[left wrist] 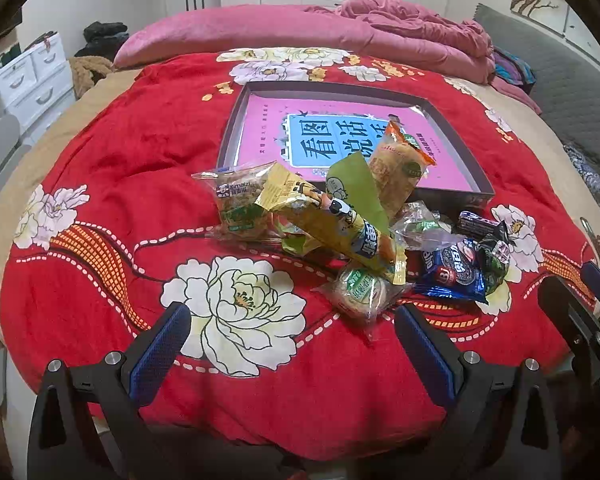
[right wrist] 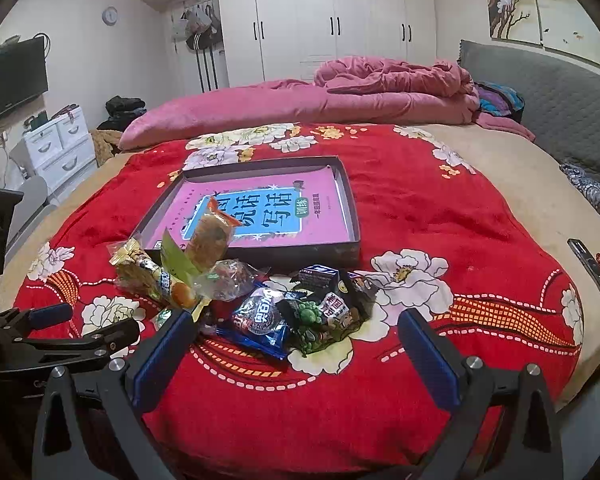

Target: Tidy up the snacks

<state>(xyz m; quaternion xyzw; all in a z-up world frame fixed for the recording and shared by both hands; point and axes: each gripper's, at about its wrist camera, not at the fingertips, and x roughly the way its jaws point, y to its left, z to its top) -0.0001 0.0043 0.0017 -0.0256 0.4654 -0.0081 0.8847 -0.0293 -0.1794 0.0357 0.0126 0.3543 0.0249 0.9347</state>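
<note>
A pile of wrapped snacks lies on the red flowered blanket (left wrist: 132, 152) in front of a shallow dark box (left wrist: 474, 168) lined with a pink book (left wrist: 268, 128). The pile holds a long yellow packet (left wrist: 332, 220), a clear bag (left wrist: 236, 200), a round pastry (left wrist: 362, 286), a blue Oreo pack (left wrist: 452, 272) and an orange-topped pastry (left wrist: 400, 164) leaning on the box. My left gripper (left wrist: 292, 336) is open and empty just short of the round pastry. My right gripper (right wrist: 300, 340) is open and empty, near the Oreo pack (right wrist: 260, 320) and a dark green packet (right wrist: 328, 316).
A pink quilt (right wrist: 380, 88) and long pillow (right wrist: 220, 116) lie at the far side of the bed. A grey headboard (right wrist: 560, 104) is on the right. A phone and bead bracelet (right wrist: 592, 268) lie at the right edge. White drawers (right wrist: 56, 148) stand left.
</note>
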